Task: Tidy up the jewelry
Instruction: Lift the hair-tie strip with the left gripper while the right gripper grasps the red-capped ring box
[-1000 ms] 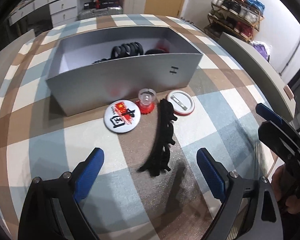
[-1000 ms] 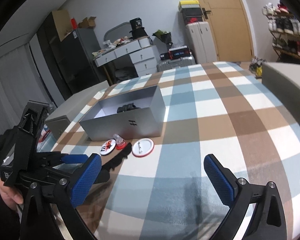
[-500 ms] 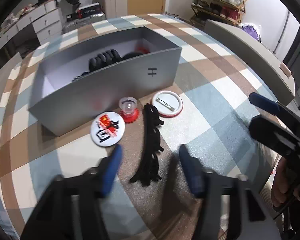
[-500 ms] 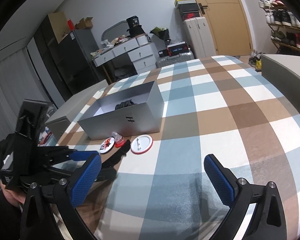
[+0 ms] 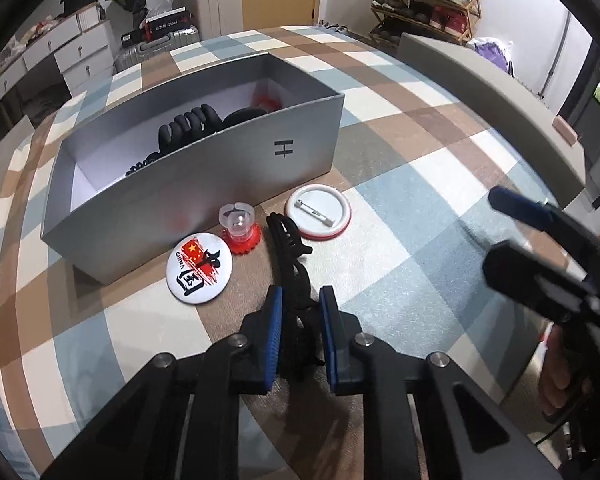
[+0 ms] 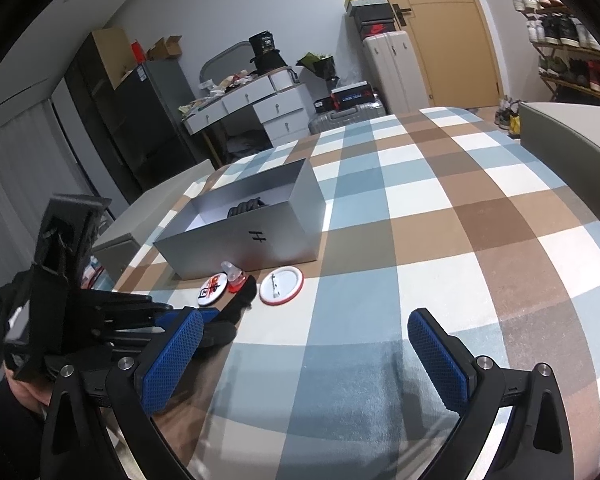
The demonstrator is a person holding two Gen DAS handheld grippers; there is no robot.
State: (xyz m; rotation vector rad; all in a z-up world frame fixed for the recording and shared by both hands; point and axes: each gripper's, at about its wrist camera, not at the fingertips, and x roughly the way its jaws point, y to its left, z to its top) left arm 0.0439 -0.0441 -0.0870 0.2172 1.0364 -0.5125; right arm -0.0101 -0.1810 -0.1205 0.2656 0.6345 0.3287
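We have our left gripper (image 5: 300, 316) clamped on the black hair clip (image 5: 290, 248) on the table, ready to lift it into the grey box (image 5: 204, 168); our right gripper (image 6: 304, 344) waits wide open, empty

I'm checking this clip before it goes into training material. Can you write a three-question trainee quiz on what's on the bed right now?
1. True or false: the left hand-held gripper is shut on the black hair clip.
2. Which badge lies pin side up? A: the China badge. B: the red-rimmed badge.
3. Fill in: the right hand-held gripper is ____, with nothing between its pads.

Key
1. True. Its blue pads press on the clip's near end.
2. B. Its white back and pin face up, in front of the grey box.
3. Open.
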